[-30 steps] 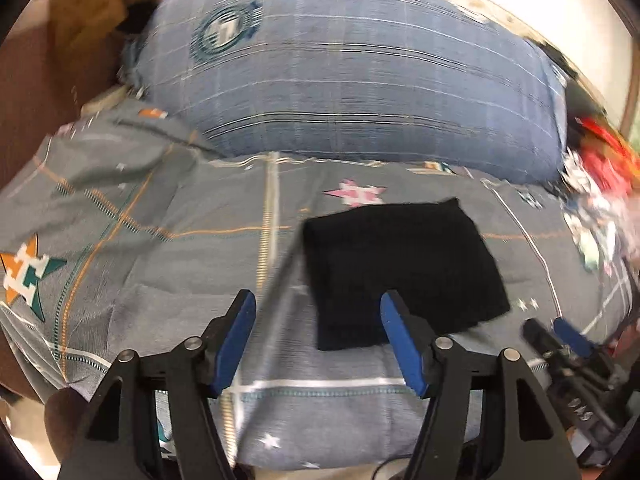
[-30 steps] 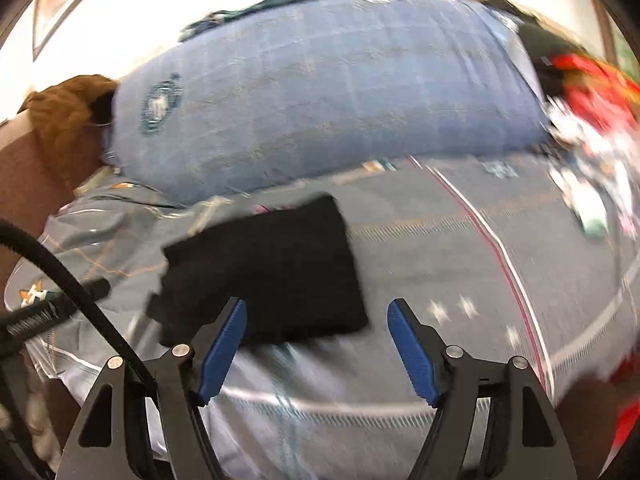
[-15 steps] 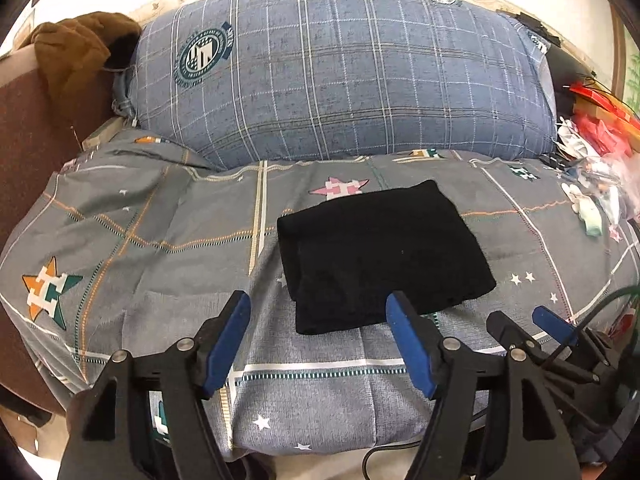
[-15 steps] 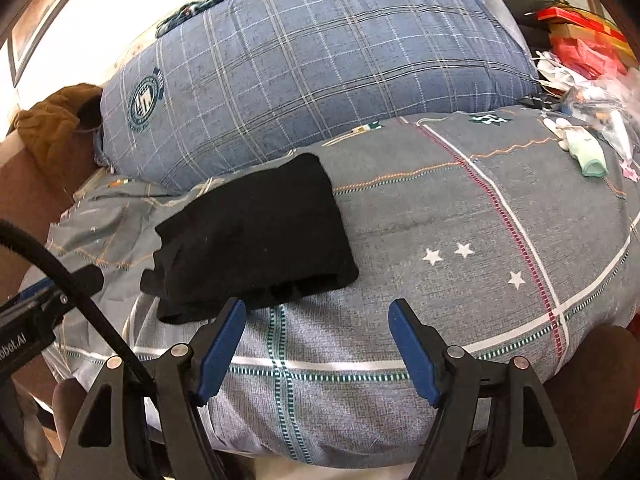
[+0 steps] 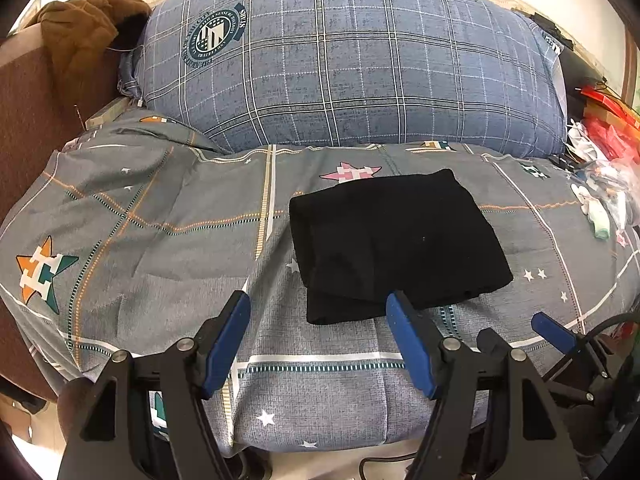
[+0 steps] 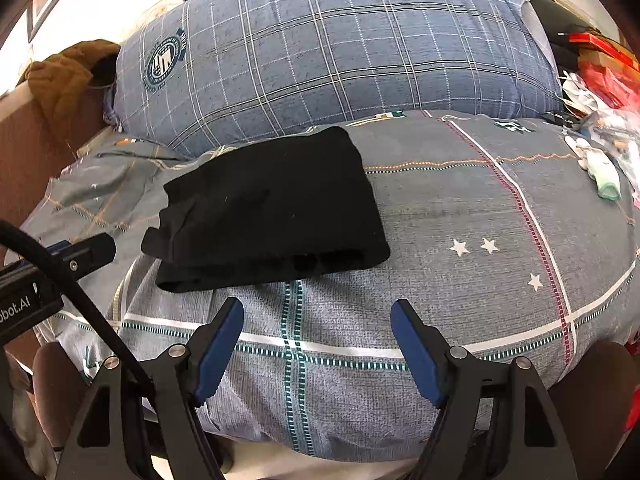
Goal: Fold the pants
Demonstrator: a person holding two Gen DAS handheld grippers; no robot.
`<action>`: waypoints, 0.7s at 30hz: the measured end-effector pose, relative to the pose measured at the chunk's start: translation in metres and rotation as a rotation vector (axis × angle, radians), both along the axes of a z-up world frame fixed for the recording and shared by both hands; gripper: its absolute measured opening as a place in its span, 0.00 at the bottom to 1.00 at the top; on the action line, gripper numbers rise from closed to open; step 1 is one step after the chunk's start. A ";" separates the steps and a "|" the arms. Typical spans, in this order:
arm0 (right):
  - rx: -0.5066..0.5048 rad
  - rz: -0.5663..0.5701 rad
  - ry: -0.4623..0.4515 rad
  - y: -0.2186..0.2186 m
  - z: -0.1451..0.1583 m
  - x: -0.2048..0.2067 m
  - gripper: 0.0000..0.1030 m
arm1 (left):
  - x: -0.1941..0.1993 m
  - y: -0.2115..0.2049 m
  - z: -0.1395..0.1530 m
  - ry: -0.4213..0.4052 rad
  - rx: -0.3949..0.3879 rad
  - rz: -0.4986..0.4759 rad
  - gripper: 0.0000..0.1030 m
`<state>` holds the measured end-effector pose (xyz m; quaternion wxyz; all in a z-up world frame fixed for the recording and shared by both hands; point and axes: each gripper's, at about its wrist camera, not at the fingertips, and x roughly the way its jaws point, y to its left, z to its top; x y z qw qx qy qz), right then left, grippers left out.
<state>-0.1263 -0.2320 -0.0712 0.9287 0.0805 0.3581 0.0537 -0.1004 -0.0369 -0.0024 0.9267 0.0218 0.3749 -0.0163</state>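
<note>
The black pants (image 5: 394, 240) lie folded into a flat rectangle on the grey patterned bedspread (image 5: 160, 240); they also show in the right wrist view (image 6: 272, 212). My left gripper (image 5: 318, 312) is open and empty, held just short of the pants' near edge. My right gripper (image 6: 318, 320) is open and empty, near the bed's front edge, below and right of the pants. The right gripper also shows at the lower right of the left wrist view (image 5: 520, 332), and the left gripper's tip at the left of the right wrist view (image 6: 92, 250).
A large blue plaid pillow (image 5: 352, 64) lies behind the pants. A brown garment (image 5: 80, 36) hangs on the headboard at the left. Red packets and small white and green items (image 5: 600, 208) clutter the bed's right side. The bed's front edge is just under the grippers.
Both grippers have pulled back from the folded pants toward the bed's front edge and steadied. The pants have stayed where they lie.
</note>
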 end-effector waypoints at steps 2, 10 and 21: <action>-0.012 0.006 0.001 0.004 0.000 0.000 0.79 | 0.000 0.001 0.000 0.001 -0.006 -0.002 0.68; -0.040 0.025 0.013 0.013 -0.004 0.001 0.80 | 0.002 0.004 -0.004 0.012 -0.027 -0.007 0.68; -0.060 0.028 0.035 0.021 -0.008 0.003 0.80 | 0.007 0.008 -0.015 0.053 -0.050 -0.009 0.68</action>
